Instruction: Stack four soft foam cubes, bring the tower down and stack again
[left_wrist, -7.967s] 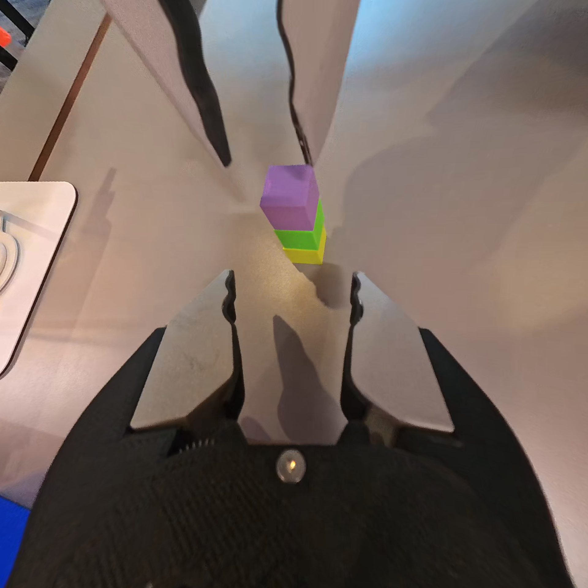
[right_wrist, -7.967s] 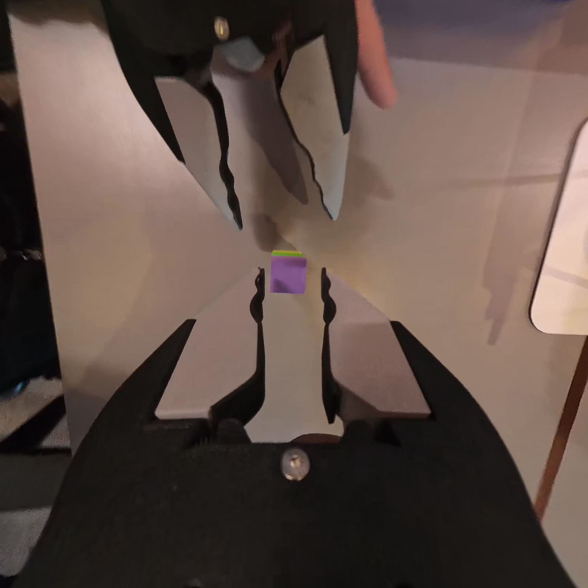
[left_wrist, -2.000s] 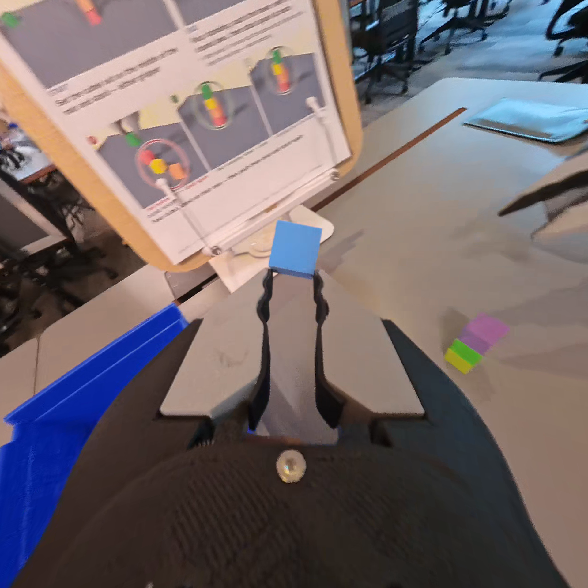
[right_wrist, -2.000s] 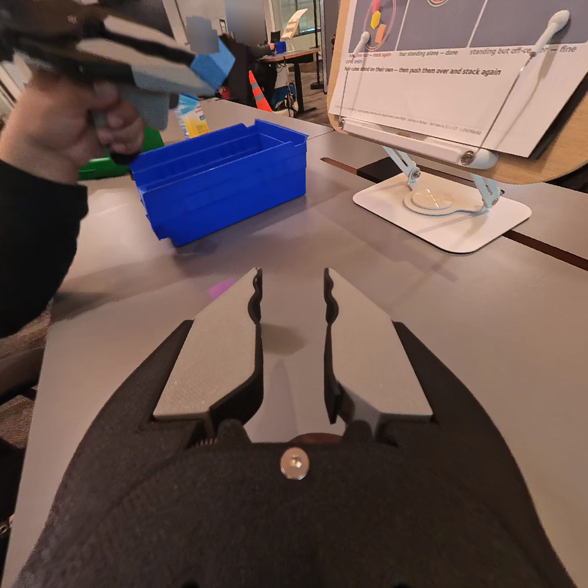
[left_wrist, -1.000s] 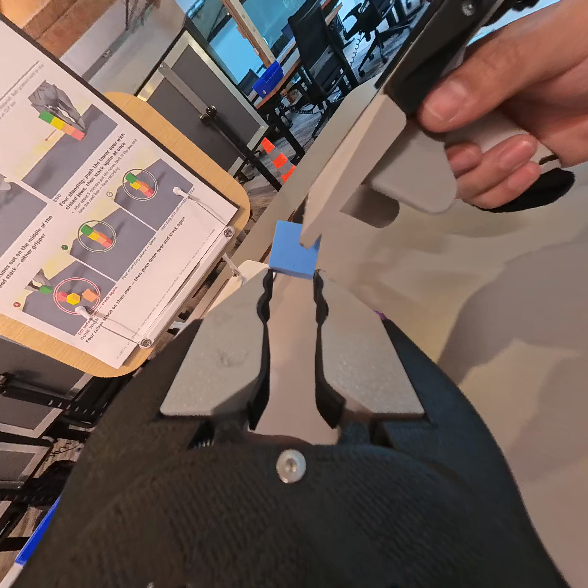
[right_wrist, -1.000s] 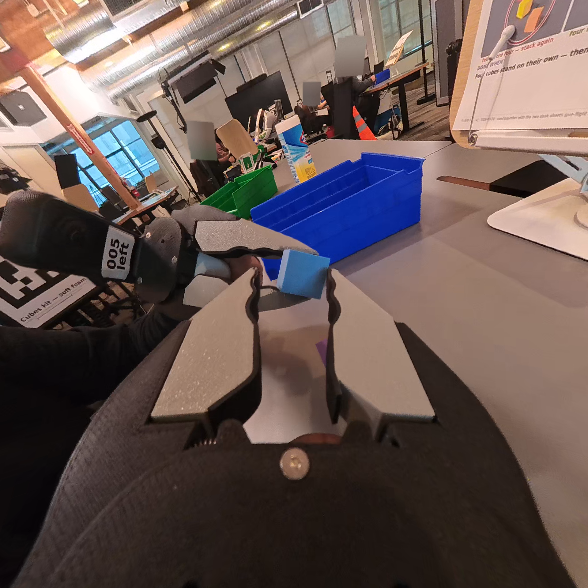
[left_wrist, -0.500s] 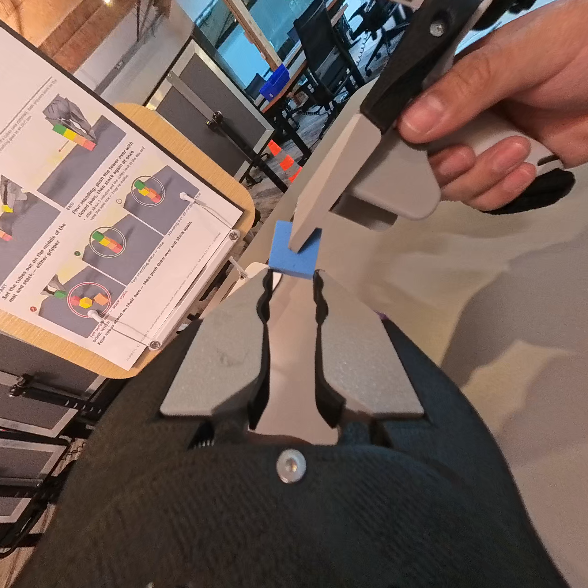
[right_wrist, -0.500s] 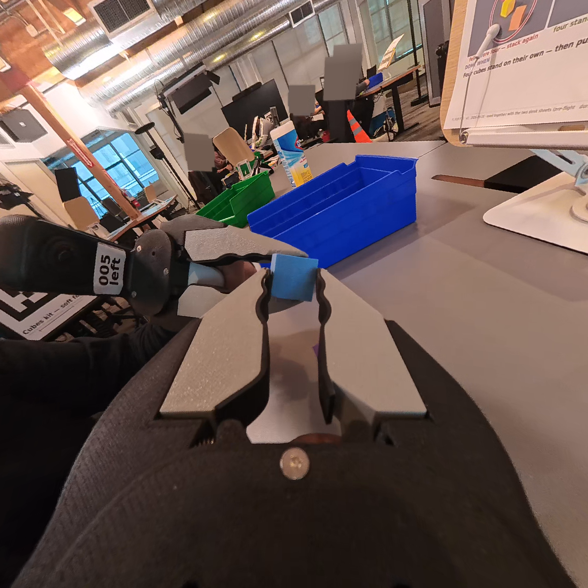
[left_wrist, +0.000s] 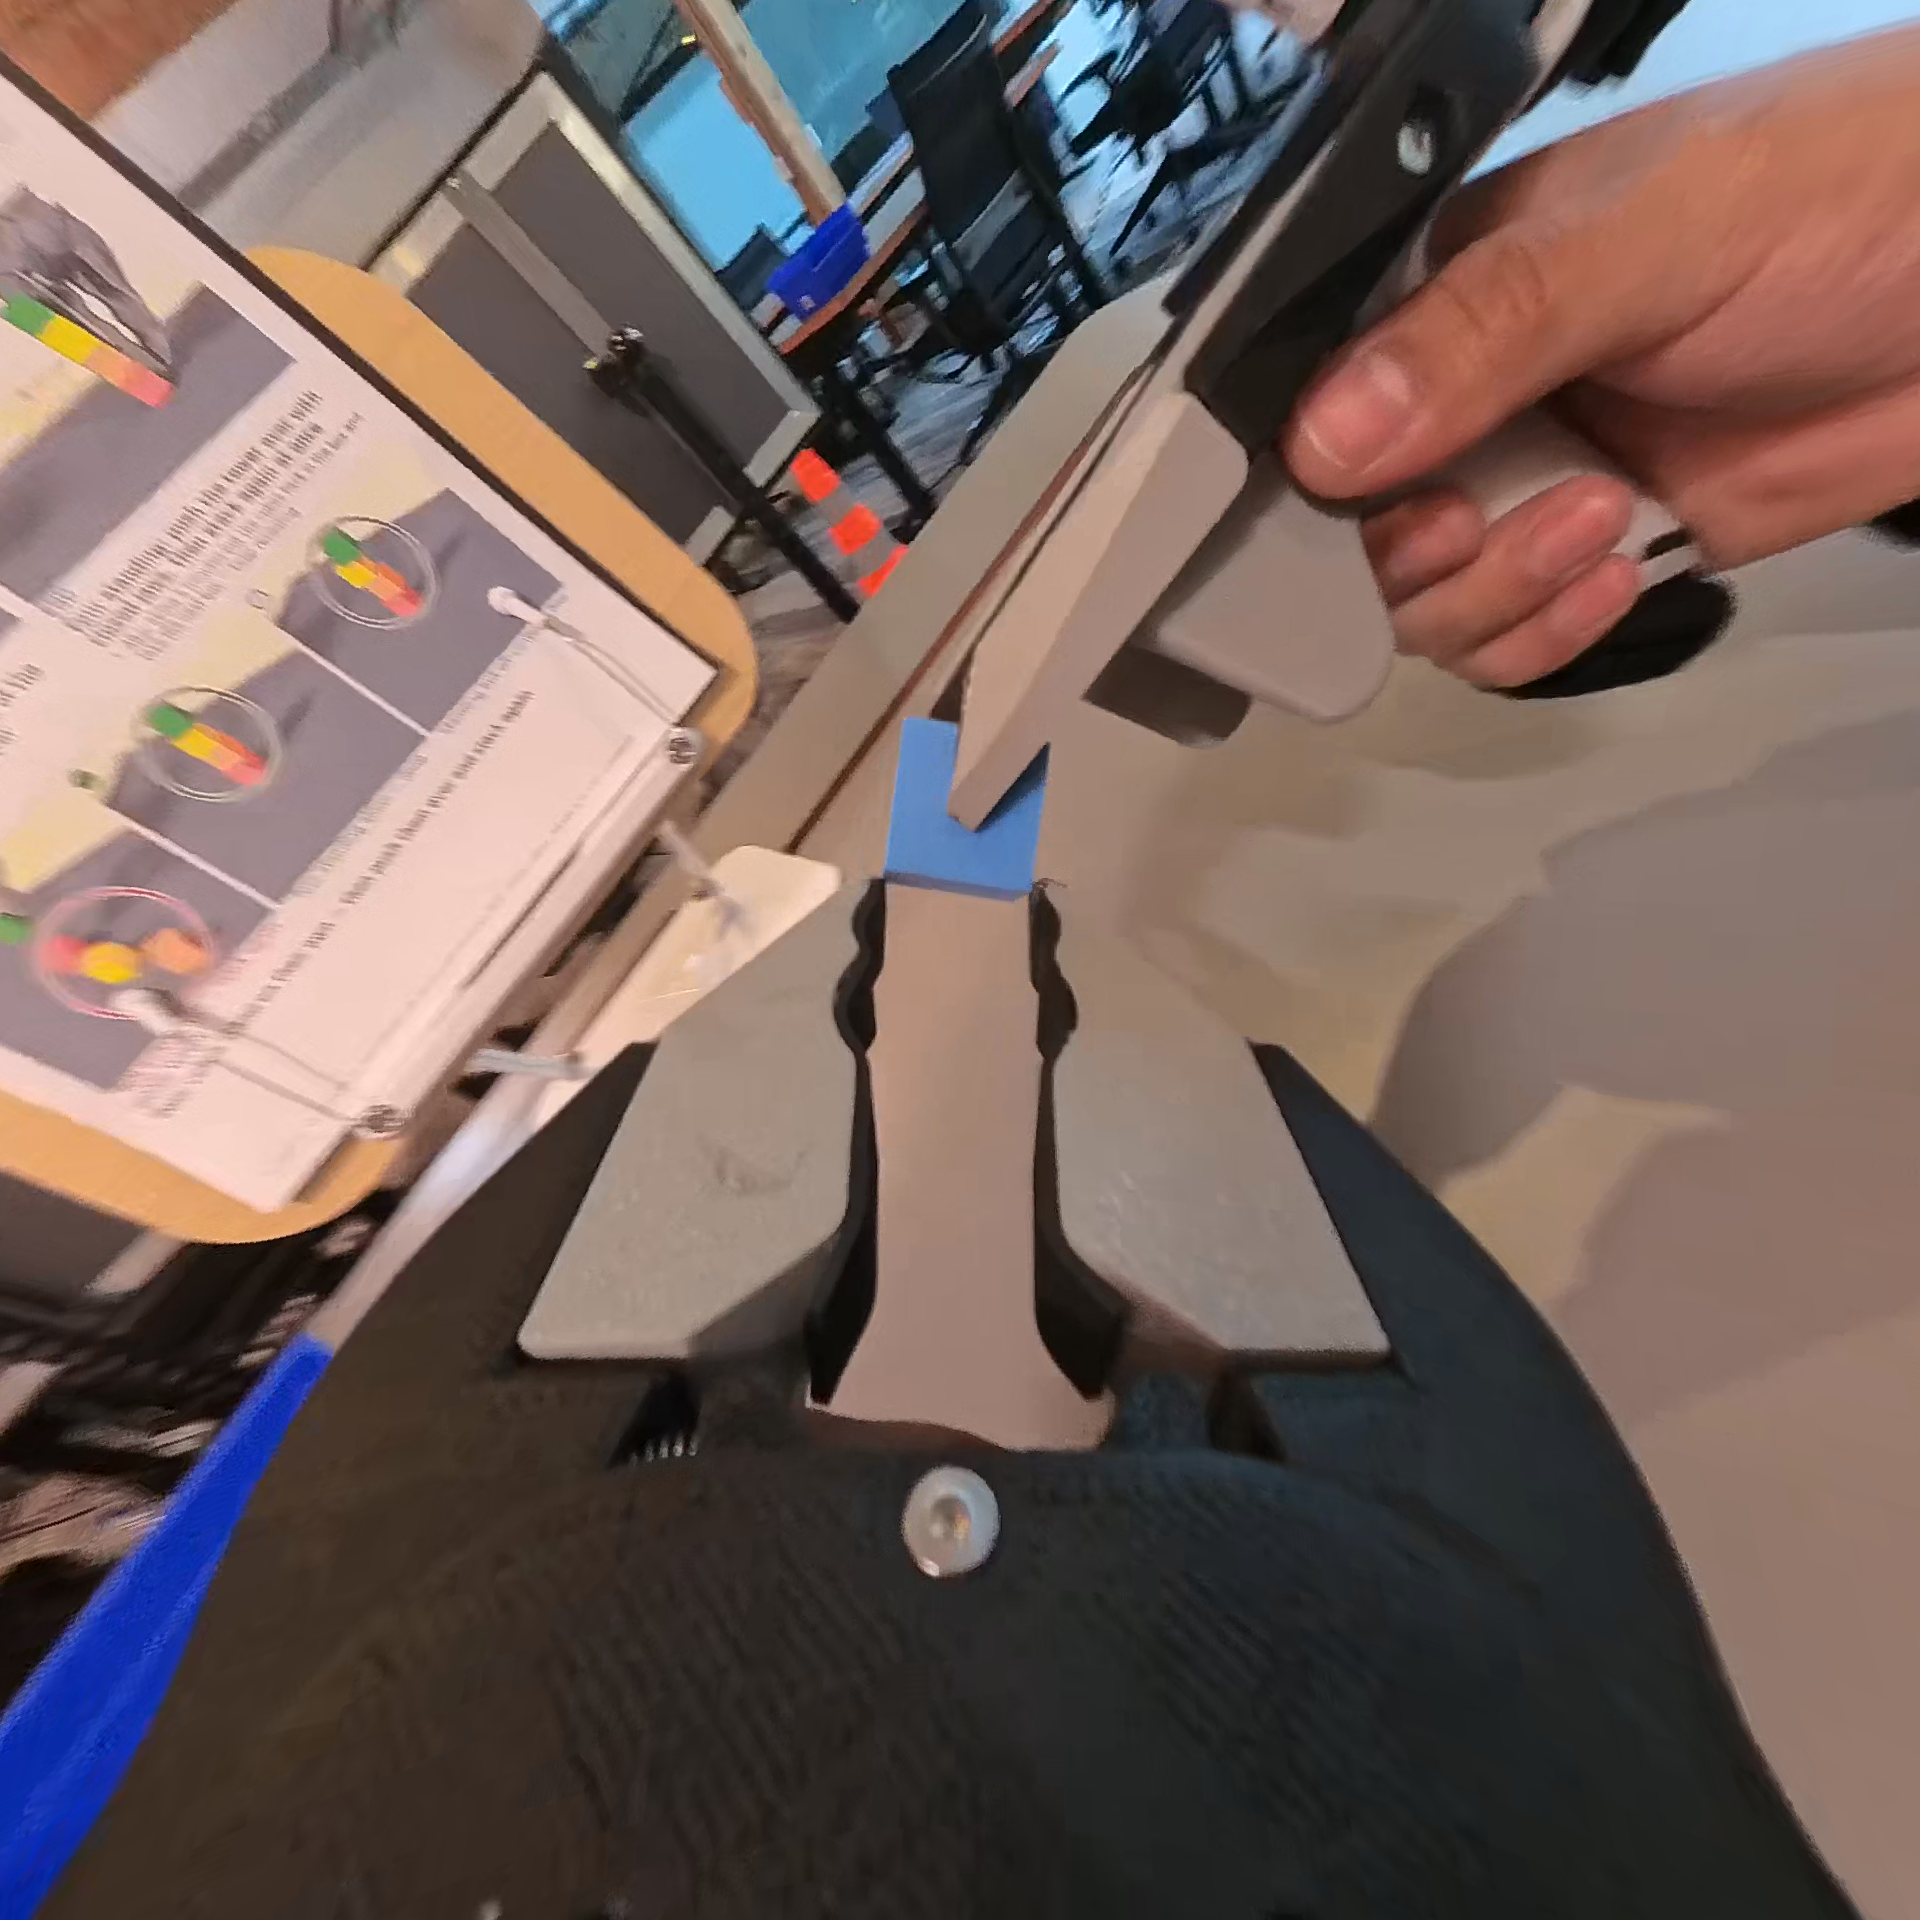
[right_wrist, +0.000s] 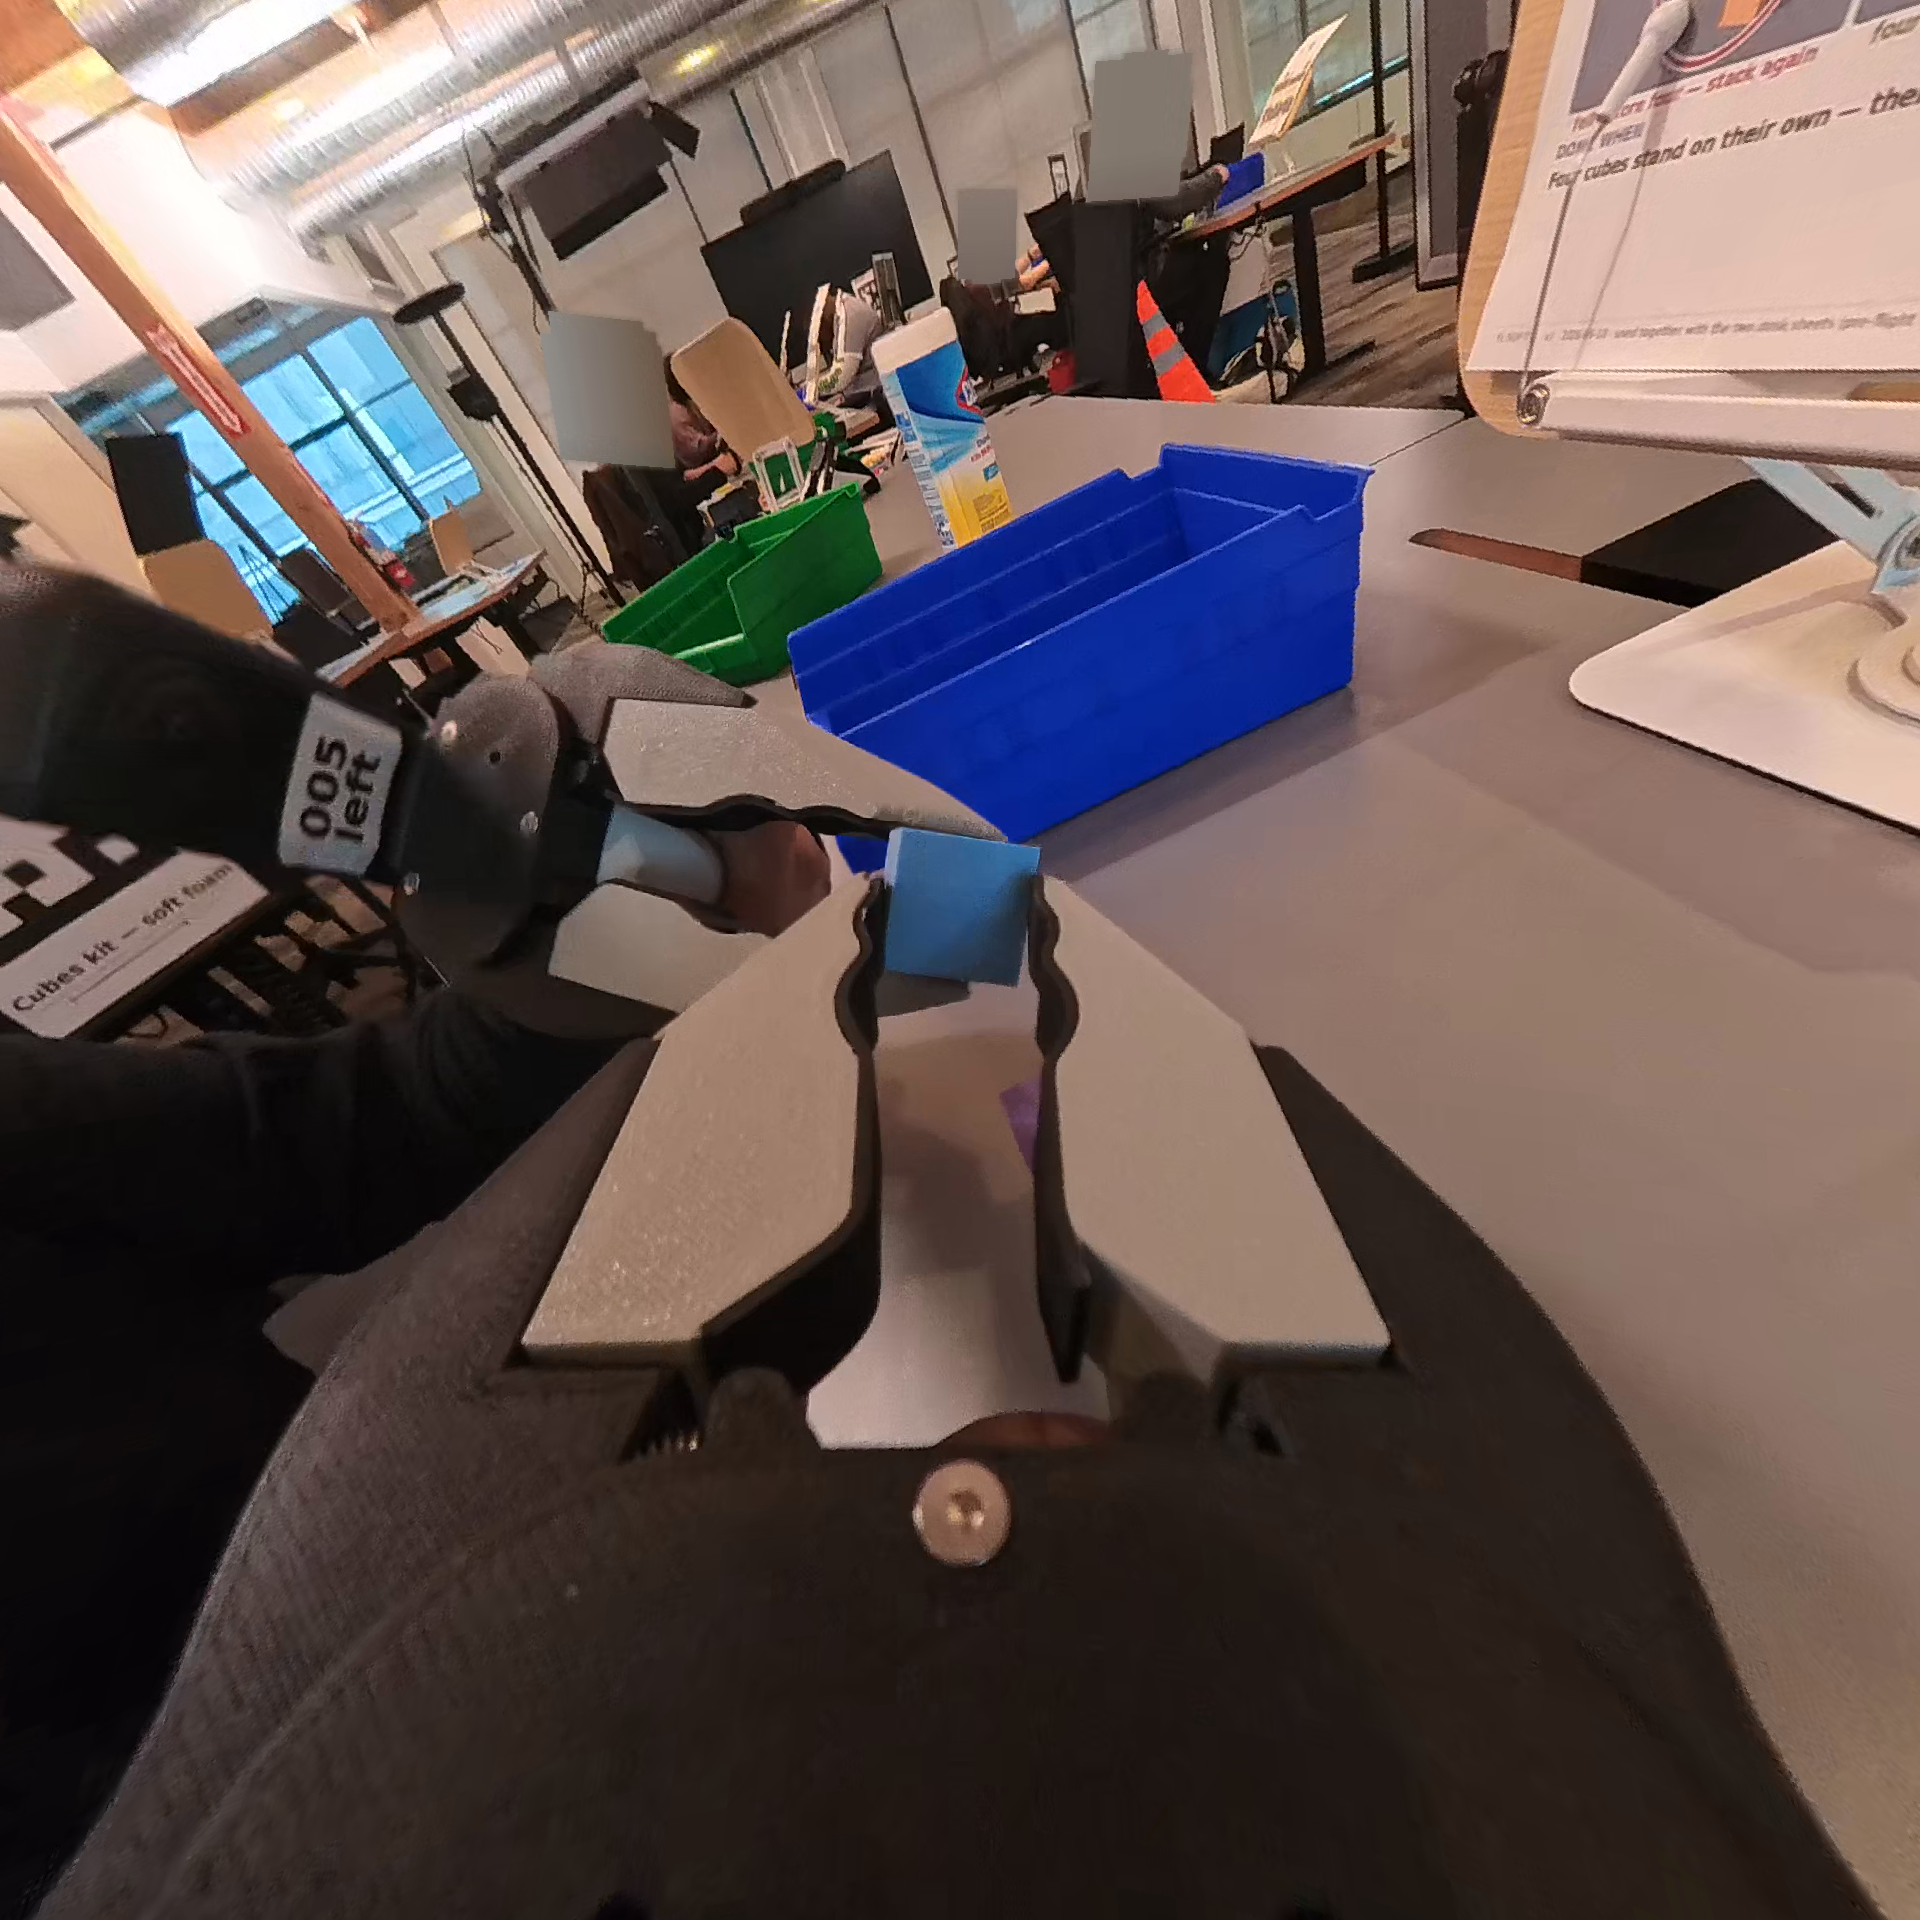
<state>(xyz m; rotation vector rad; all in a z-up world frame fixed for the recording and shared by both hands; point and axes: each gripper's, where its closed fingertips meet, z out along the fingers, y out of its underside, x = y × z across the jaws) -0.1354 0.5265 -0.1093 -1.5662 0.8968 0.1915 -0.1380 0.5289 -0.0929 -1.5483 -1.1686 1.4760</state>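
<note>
The right gripper (right_wrist: 954, 920) is clamped on the blue foam cube (right_wrist: 958, 914), both pads pressed to its sides, the cube sitting at the very fingertips and held in the air above the grey table (right_wrist: 1507, 1039). The left gripper (left_wrist: 957, 902) grips the same cube (left_wrist: 940, 831) from the other side — its narrow jaws meet the cube's near edge at the tips. A sliver of purple cube (right_wrist: 1021, 1110) shows on the table below. Farther off stands a blue bin (right_wrist: 1091, 644), then a green bin (right_wrist: 748, 582).
</note>
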